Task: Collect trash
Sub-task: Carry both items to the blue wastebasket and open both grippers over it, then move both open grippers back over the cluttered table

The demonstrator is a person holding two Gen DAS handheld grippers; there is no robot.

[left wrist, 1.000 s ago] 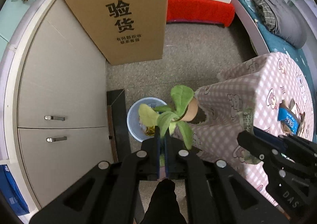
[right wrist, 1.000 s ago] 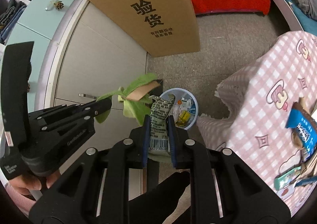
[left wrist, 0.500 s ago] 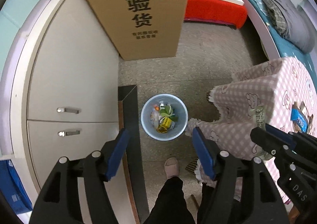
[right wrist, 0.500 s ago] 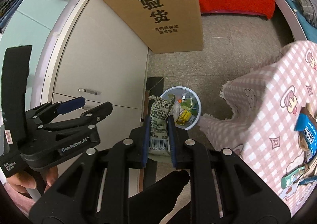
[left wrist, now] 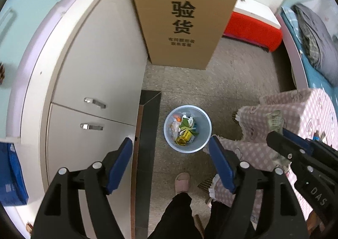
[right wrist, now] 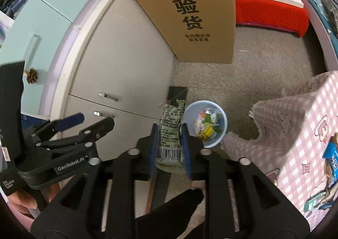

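Observation:
A pale blue trash bin (left wrist: 203,143) stands on the floor, with several wrappers inside. My left gripper (left wrist: 170,140) hangs above it, jaws opening, nothing between them. In the right wrist view the bin (right wrist: 224,133) sits just right of my right gripper (right wrist: 169,126). Its jaws are opening, and a green snack wrapper (right wrist: 170,131) with a barcode still stands between the blue pads, loose on its left side. The left gripper (right wrist: 96,119) shows open at the left of that view. The right gripper (left wrist: 274,139) and the wrapper (left wrist: 273,119) appear at the left wrist view's right edge.
A tall cardboard box (left wrist: 186,17) leans against white cabinet doors (left wrist: 88,82) behind the bin. A table under a pink checked cloth (right wrist: 295,124) stands to the right, with a blue packet (right wrist: 332,154) on it. A person's slippered foot (left wrist: 182,181) is near the bin.
My left gripper opened and let go of a green leafy item, which now lies in the bin. My right gripper's jaws have widened around the green wrapper. Both hands drifted toward the cabinet.

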